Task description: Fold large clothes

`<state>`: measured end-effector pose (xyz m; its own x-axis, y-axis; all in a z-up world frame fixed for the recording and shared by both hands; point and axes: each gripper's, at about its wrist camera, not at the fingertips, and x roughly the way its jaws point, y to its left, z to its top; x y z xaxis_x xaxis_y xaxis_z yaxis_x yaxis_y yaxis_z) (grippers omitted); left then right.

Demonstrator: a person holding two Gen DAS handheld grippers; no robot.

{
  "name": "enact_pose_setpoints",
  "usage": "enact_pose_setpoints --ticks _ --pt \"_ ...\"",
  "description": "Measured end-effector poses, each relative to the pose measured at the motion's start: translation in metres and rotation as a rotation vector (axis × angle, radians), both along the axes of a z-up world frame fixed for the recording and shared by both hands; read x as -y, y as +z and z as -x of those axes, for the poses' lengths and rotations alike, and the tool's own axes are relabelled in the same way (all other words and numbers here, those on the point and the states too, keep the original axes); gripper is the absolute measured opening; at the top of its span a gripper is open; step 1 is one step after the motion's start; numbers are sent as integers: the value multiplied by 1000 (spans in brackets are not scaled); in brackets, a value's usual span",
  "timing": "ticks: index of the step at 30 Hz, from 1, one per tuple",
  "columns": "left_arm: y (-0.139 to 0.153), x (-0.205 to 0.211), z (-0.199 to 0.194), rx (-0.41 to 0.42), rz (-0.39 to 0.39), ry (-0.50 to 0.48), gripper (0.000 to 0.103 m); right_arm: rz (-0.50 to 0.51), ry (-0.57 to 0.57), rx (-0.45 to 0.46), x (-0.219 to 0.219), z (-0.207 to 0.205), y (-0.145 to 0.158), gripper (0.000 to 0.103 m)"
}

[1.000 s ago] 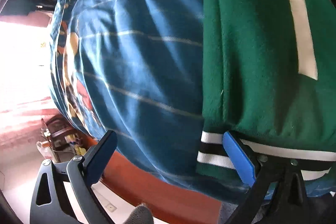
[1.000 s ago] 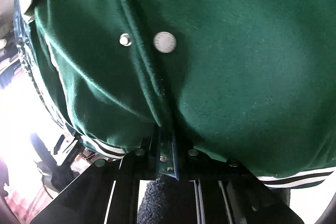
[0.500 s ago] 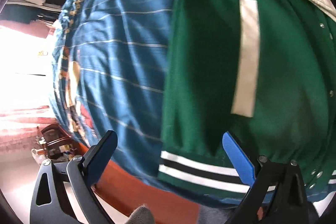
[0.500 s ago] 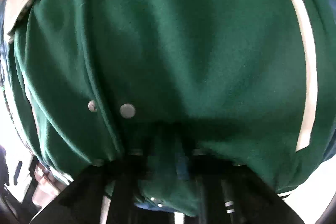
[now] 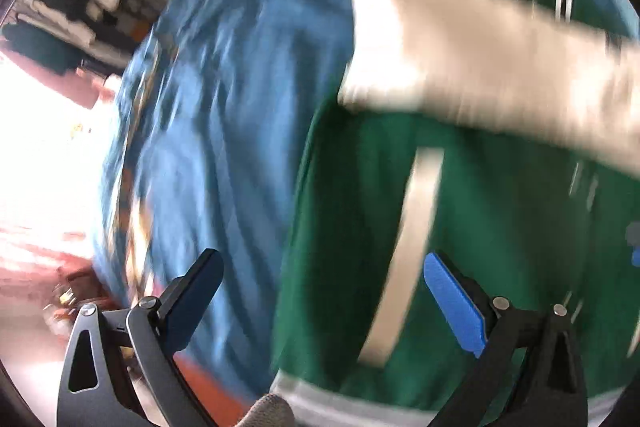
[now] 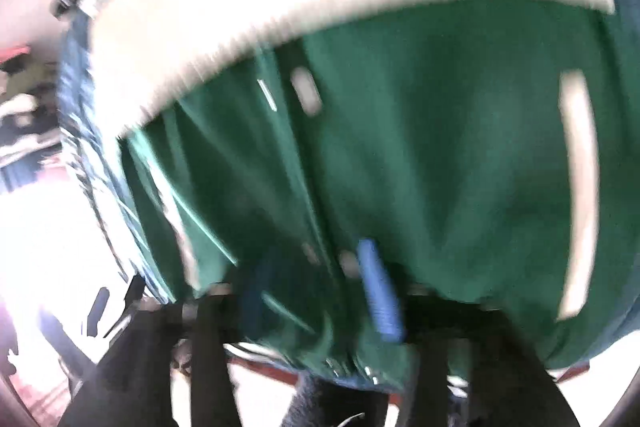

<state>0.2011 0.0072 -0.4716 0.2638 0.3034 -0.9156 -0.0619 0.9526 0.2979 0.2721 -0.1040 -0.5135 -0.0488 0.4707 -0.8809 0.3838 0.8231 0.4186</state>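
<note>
Broadly, a blue striped bedspread (image 5: 224,131) is seen under a green jacket (image 5: 500,227) with a white sleeve (image 5: 480,67). Ahead of the left gripper (image 5: 320,291), spread and empty, the jacket lies flat. The right gripper (image 6: 316,291), jaws just parted, is shown with green cloth between its fingers.

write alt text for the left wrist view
A green varsity jacket with a cream sleeve folded across it lies on a blue striped bedspread. The left tool hangs open above it, holding nothing; the picture is motion-blurred.
</note>
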Motion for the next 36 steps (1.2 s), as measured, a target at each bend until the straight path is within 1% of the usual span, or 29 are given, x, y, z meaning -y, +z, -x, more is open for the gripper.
enact_pose_setpoints --ticks 1,2,3,4,5,6,7,8,9,10,12,13,15,16,17,18,19,20,21,22,24,26,28,31,32,33,34,35,36 --pt "3 10 -22 34 6 -5 103 -6 -10 32 23 -30 4 63" --pt "6 19 -44 74 14 -8 103 -3 -34 72 30 -63 12 63" --pt "10 34 -80 138 17 -14 103 14 -59 97 51 -99 16 63" --pt "13 46 -106 183 7 -20 103 27 -85 126 60 -127 18 63" --pt "13 52 -122 208 -5 -28 103 41 -102 143 85 -159 22 63" --pt "10 68 -154 244 -56 -40 103 54 -130 157 94 -186 22 63" --pt "6 77 -173 260 -90 -49 103 45 -157 166 106 -213 19 63" --pt "-2 89 -195 266 -125 -59 103 48 -180 173 110 -238 14 63" --pt "-9 92 -206 262 -146 -63 103 47 -204 177 118 -254 -5 63" --pt "-22 101 -226 249 -183 -74 103 44 -215 171 132 -267 -9 63" --pt "-45 111 -248 219 -245 -102 103 69 -245 143 118 -289 -39 63" --pt "-60 114 -259 194 -268 -116 103 85 -240 123 114 -298 -50 63" --pt "-80 115 -267 158 -296 -127 103 113 -237 60 111 -317 -79 64" --pt "-90 114 -270 134 -299 -131 103 117 -230 42 109 -324 -91 68" --pt "-98 111 -270 120 -297 -134 103 145 -240 58 107 -329 -93 69" --pt "-102 110 -270 119 -296 -138 103 167 -255 65 106 -331 -91 66" --pt "-102 108 -268 124 -294 -142 103 217 -251 57 104 -334 -88 44" --pt "-101 108 -266 130 -291 -145 103 258 -245 52 104 -337 -85 37" --pt "-100 107 -264 134 -289 -148 103 266 -260 50 106 -337 -83 27" --pt "-98 106 -265 134 -287 -147 103 262 -277 52 109 -337 -81 20" --pt "-94 106 -268 139 -272 -144 103 257 -313 73 113 -337 -72 16" --pt "-87 111 -271 161 -262 -147 103 258 -339 107 112 -341 -59 15" --pt "-83 114 -277 179 -265 -163 103 283 -364 136 112 -348 -53 15" --pt "-81 117 -284 181 -275 -175 103 279 -392 100 112 -360 -63 15" --pt "-77 114 -284 181 -264 -171 103 277 -380 82 112 -364 -68 16" --pt "-72 111 -283 186 -257 -165 103 254 -354 69 111 -367 -73 22" --pt "-67 107 -280 191 -248 -157 103 199 -315 74 114 -369 -72 32" --pt "-61 102 -276 194 -232 -150 103 140 -282 90 116 -369 -69 39" --pt "-50 94 -266 199 -204 -138 103 38 -258 114 121 -361 -60 53"
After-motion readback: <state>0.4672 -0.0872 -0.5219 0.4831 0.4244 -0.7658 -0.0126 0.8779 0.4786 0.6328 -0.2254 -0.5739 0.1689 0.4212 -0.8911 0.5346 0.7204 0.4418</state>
